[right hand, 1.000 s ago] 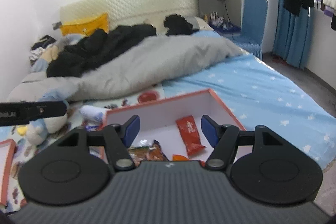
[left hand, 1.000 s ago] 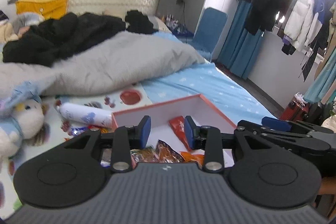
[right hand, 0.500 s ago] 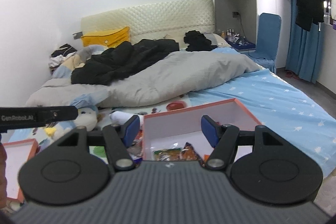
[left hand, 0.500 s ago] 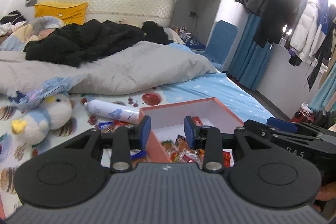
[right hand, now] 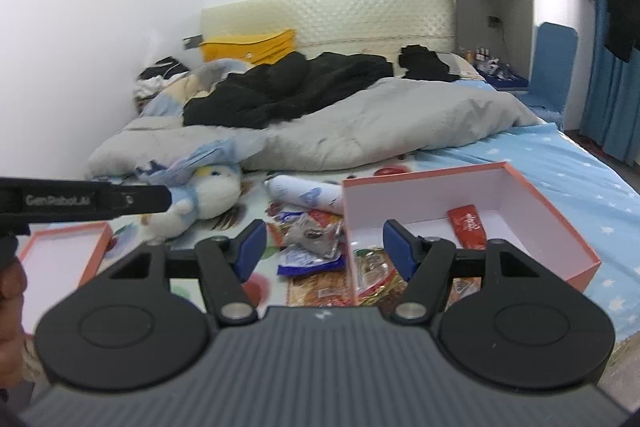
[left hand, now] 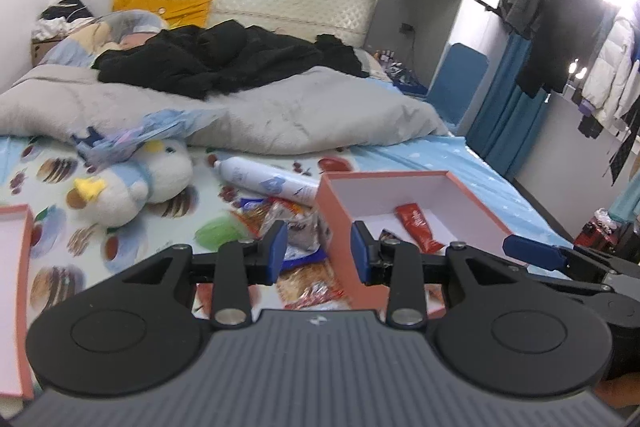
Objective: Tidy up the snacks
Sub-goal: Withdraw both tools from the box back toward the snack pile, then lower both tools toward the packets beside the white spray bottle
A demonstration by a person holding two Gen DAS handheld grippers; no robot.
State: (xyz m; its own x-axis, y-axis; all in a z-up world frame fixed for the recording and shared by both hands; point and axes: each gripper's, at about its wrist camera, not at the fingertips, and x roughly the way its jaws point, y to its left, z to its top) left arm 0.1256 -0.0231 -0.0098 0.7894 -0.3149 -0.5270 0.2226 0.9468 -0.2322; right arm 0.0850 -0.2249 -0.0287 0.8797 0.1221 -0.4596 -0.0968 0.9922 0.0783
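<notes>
Both tools hover over a bed (left hand: 420, 155) with jaws apart and empty — left tool (left hand: 318, 251), right tool (right hand: 324, 247). A pile of snack packets (right hand: 312, 239) lies on the bed just left of an open pink box (right hand: 532, 195) holding a red packet (right hand: 466, 225).

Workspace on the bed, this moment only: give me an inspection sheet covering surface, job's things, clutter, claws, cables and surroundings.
Surface: bed with a blue starred sheet and a fruit-print sheet.
Job's things: open orange box holding a red packet and more wrappers at its near end; loose snack pile beside its left wall; box lid further left.
Clutter: white bottle lying flat; plush toy; grey duvet; black clothes; yellow cushion.
Claws: left claw open, nothing in it; right claw open, nothing in it.
Cables: one hanging from a wall socket.
Surroundings: blue chair, hanging coats, blue curtain.
</notes>
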